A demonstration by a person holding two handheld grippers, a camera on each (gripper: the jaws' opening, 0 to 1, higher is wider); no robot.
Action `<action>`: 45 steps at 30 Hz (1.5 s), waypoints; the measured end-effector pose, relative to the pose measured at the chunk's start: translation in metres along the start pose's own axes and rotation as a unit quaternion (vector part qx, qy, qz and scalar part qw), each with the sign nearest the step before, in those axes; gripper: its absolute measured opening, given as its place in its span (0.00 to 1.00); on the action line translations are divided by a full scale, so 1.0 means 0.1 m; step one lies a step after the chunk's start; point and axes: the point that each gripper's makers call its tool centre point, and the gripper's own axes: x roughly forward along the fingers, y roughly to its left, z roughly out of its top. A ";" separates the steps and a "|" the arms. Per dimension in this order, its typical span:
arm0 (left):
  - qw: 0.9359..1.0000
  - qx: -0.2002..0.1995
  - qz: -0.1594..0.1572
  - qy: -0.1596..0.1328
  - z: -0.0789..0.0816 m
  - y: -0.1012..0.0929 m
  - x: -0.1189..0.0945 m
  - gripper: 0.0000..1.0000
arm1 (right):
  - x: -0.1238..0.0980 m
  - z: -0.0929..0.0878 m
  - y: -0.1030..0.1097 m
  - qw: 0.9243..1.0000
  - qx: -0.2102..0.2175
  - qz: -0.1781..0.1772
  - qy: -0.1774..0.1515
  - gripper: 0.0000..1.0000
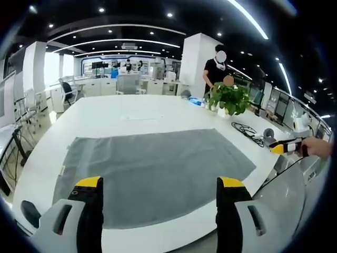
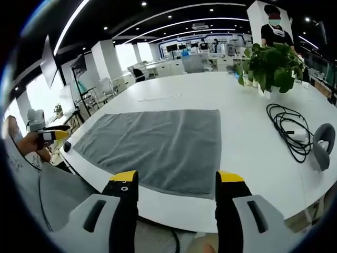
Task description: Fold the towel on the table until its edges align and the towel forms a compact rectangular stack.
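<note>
A grey towel (image 1: 152, 168) lies spread flat on the white table (image 1: 131, 113); the right gripper view shows the same towel (image 2: 158, 142) from its other side. My left gripper (image 1: 160, 197) is open, held above the towel's near edge with nothing between its jaws. My right gripper (image 2: 176, 192) is open too, hovering just off the table's edge by the towel's near corner. The right gripper (image 1: 287, 147) appears at the right in the left gripper view, held by a hand. The left gripper (image 2: 50, 136) shows at the left of the right gripper view.
A potted plant (image 1: 229, 97) (image 2: 271, 66) stands at the table's far side. A black cable (image 2: 287, 132) and a grey round device (image 2: 324, 142) lie right of the towel. A person (image 1: 216, 66) stands behind the plant. Desks and chairs fill the background.
</note>
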 end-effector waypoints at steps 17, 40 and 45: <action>0.998 0.032 -0.045 -0.008 0.26 -0.22 0.26 0.90 | 0.07 0.28 -0.12 1.000 -0.016 -0.002 -0.014 0.57; 0.981 0.109 -0.158 0.030 0.35 -1.24 0.77 0.87 | 0.31 0.62 -0.21 0.997 -0.077 0.019 -0.016 0.55; 0.976 0.127 -0.174 0.028 0.36 -1.42 0.86 0.86 | 0.37 0.68 -0.27 0.996 -0.090 0.016 -0.013 0.54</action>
